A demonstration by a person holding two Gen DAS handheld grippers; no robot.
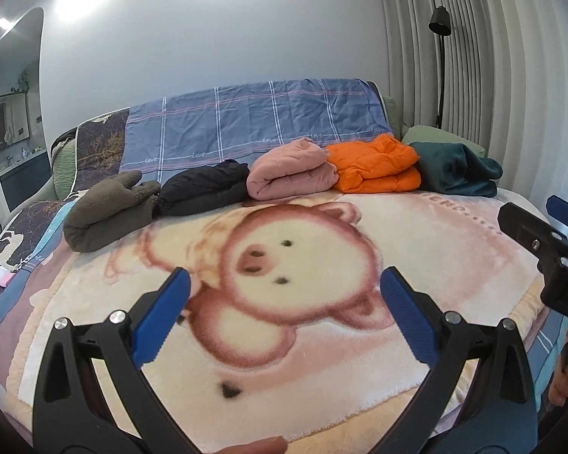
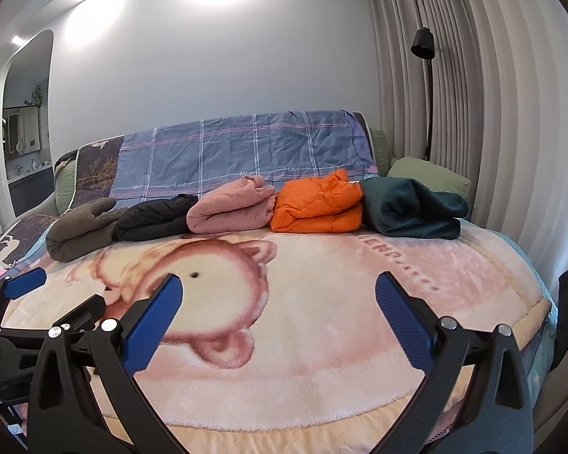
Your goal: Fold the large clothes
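A: Five folded clothes lie in a row at the far side of the bed, in front of the checked sheet [image 1: 246, 121]. From left to right: the grey fleece [image 1: 106, 212], the black one [image 1: 204, 187], the pink one [image 1: 291, 172], the orange jacket [image 1: 375, 168] and the green one [image 1: 458, 168].

B: Do they touch each other?

A: Yes, each seems to touch the next one, though the far edges are not clear to me.

B: And the grippers?

A: The left gripper [image 1: 284, 289] is spread wide and holds nothing. It hangs over the pig blanket [image 1: 322, 359]. The right gripper [image 2: 278, 295] is also wide and holds nothing, above the same blanket, well apart from the clothes.

B: Are they close together?

A: Near, side by side. Each one shows at the edge of the other's view. A lamp [image 2: 422, 43] stands by the curtain [image 2: 492, 113].
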